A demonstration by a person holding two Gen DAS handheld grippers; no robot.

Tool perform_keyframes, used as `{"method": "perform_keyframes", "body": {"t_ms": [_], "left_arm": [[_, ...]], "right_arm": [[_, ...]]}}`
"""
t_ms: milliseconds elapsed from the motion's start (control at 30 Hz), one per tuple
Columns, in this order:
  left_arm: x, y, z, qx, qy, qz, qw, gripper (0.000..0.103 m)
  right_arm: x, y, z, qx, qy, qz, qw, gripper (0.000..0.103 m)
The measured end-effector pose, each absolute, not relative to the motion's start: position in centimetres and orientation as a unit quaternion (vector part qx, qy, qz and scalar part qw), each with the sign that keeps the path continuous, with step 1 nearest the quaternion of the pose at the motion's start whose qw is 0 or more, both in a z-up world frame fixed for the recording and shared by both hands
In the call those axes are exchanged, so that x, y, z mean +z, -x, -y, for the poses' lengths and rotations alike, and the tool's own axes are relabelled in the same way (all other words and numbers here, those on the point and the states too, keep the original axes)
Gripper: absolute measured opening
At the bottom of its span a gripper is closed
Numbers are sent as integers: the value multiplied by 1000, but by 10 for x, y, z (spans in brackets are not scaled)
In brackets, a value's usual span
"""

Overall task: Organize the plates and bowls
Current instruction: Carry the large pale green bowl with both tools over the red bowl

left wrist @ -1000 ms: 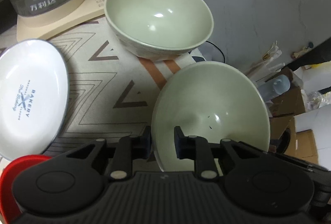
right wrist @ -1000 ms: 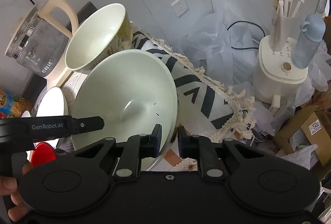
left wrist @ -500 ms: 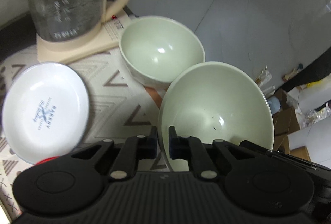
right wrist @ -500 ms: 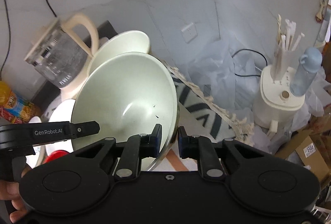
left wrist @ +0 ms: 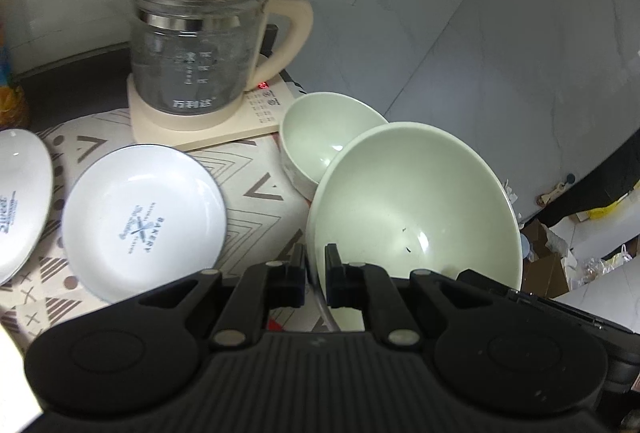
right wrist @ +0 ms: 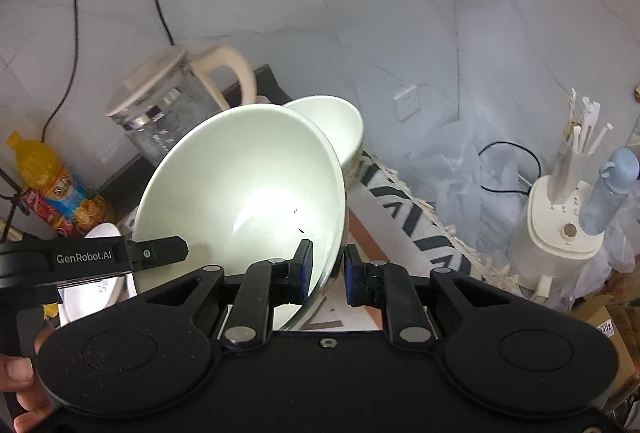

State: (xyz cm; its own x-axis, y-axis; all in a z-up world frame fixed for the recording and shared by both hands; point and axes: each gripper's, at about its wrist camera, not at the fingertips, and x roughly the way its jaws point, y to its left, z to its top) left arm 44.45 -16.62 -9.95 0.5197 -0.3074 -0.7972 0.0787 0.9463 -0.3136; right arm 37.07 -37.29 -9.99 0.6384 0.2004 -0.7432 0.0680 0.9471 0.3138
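Note:
A large pale green bowl is held in the air by both grippers. My left gripper is shut on its near-left rim. My right gripper is shut on its right rim; the bowl also shows in the right wrist view. A smaller pale green bowl sits on the patterned cloth just behind the held bowl; it also shows in the right wrist view. A white bakery plate lies on the cloth to the left. A second white plate is at the left edge.
A glass kettle on a cream base stands at the back of the cloth. An orange drink bottle stands at the far left. A cream appliance with a blue bottle stands off the table's right side, among white plastic sheeting.
Both grippers have lifted the large bowl up and back from the table. The small bowl and kettle now look farther away, and a second white plate has come into view.

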Motion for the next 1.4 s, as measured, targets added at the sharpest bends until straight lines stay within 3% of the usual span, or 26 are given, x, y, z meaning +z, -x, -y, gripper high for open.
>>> {"method": "perform_keyframes", "body": {"t_ms": [867, 1400], "left_arm": [[-84, -366, 98, -48, 157, -468, 868, 8], [-98, -343, 78, -33, 165, -492, 854, 8]], "right_arm": [[-72, -335, 313, 114, -110, -408, 899, 17], [-84, -320, 293, 140, -107, -420, 890, 17]]}}
